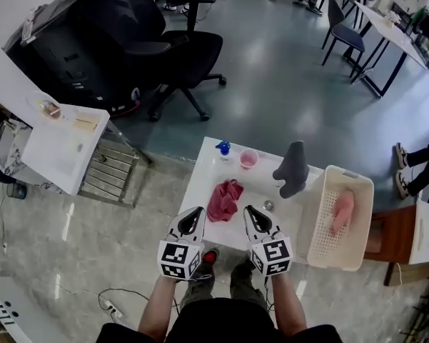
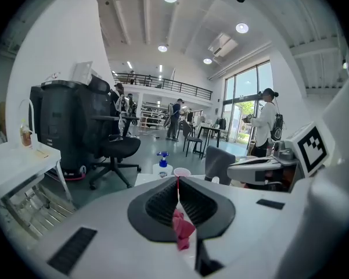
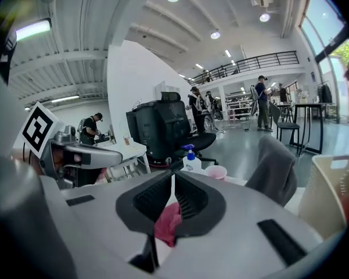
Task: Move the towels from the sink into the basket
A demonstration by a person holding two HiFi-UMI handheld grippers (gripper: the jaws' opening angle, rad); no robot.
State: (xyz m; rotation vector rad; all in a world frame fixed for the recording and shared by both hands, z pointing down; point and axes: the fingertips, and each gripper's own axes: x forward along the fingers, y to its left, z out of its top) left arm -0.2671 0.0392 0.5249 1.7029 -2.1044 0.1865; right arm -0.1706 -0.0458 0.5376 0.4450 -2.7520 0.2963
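Note:
A crumpled red towel (image 1: 225,200) lies in the white sink (image 1: 198,184). A grey towel (image 1: 293,168) hangs upright at the sink's back right. To the right of the sink, the white basket (image 1: 321,229) holds a pink towel (image 1: 342,211). My left gripper (image 1: 194,214) and right gripper (image 1: 251,214) hover side by side over the sink's near edge, both shut and holding nothing. The red towel (image 2: 183,231) shows beyond the left gripper (image 2: 177,182), and beyond the right gripper (image 3: 172,178) as a red patch (image 3: 167,222). The grey towel (image 3: 273,170) and basket (image 3: 337,190) stand to its right.
A blue pump bottle (image 1: 223,148) and a pink cup (image 1: 249,158) stand at the sink's back edge. A black office chair (image 1: 175,48) is behind, a white side table (image 1: 61,145) to the left, and a wooden stool (image 1: 389,241) beside the basket.

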